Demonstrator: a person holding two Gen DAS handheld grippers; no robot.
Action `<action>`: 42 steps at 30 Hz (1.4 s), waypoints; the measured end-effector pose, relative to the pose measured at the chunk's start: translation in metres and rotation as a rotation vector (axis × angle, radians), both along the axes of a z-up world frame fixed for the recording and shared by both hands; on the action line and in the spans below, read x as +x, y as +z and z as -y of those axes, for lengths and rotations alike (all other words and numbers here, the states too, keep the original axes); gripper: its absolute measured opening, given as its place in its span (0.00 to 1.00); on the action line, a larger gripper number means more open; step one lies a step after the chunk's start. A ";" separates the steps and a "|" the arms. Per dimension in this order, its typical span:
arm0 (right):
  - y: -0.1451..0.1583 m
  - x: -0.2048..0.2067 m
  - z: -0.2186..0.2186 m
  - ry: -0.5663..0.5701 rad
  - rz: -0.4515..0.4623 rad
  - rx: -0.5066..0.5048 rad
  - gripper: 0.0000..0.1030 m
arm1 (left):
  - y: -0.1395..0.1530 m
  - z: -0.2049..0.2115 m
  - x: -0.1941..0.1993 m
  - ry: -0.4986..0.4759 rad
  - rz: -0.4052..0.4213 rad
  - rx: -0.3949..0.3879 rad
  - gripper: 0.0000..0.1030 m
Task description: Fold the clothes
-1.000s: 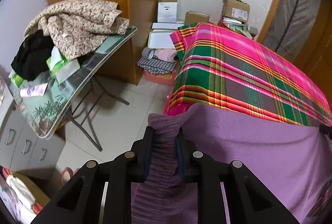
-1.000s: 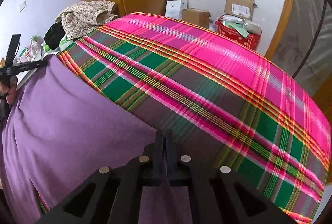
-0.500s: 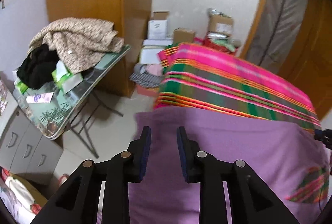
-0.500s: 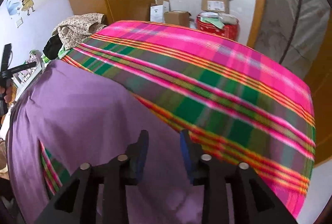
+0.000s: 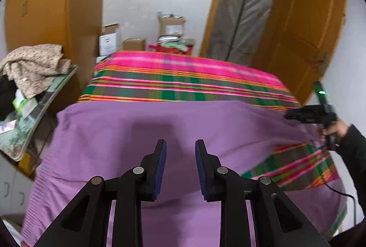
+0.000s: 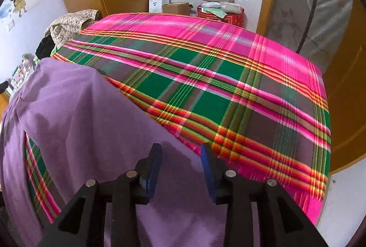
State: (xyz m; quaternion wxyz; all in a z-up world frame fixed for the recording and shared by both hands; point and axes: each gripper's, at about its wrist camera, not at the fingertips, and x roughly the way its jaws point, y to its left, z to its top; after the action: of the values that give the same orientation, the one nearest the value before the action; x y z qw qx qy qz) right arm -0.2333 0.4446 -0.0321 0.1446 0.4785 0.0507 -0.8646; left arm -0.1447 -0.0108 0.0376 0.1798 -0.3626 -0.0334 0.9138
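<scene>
I have just let go: my left gripper point(image 5: 180, 156) and right gripper point(image 6: 181, 160) both hang with fingers spread wide, pinching nothing. A second ago both pinched the purple sweater point(image 5: 160, 123). Now it lies flat on the plaid bed point(image 6: 205, 77), long side running left to right, ready for a fold.

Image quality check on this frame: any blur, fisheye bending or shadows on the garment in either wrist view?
Left wrist view: straight door frame bows from fisheye distortion, dark vignette corners, plaid bed cover slightly soft, faint shadow on the purple garment ahead of the left gripper. Right wrist view: plaid streaked with motion blur near the right gripper, soft shadows on the garment.
</scene>
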 end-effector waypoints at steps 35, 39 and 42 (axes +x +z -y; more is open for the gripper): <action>0.014 0.056 -0.119 -0.391 -0.035 -0.166 0.33 | -0.012 -0.043 0.020 -0.078 0.050 0.040 0.26; 0.000 0.079 -0.154 -0.493 -0.005 -0.265 0.34 | -0.015 -0.052 0.023 -0.097 0.063 0.040 0.26; -0.010 0.096 -0.179 -0.570 0.017 -0.339 0.39 | -0.015 -0.057 0.025 -0.104 0.065 0.032 0.26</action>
State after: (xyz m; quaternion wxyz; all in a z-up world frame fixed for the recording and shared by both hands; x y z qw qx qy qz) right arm -0.1370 0.6240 -0.0420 -0.0251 0.4499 -0.2309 -0.8624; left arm -0.1194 0.0463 0.0227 0.2316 -0.3902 -0.0351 0.8904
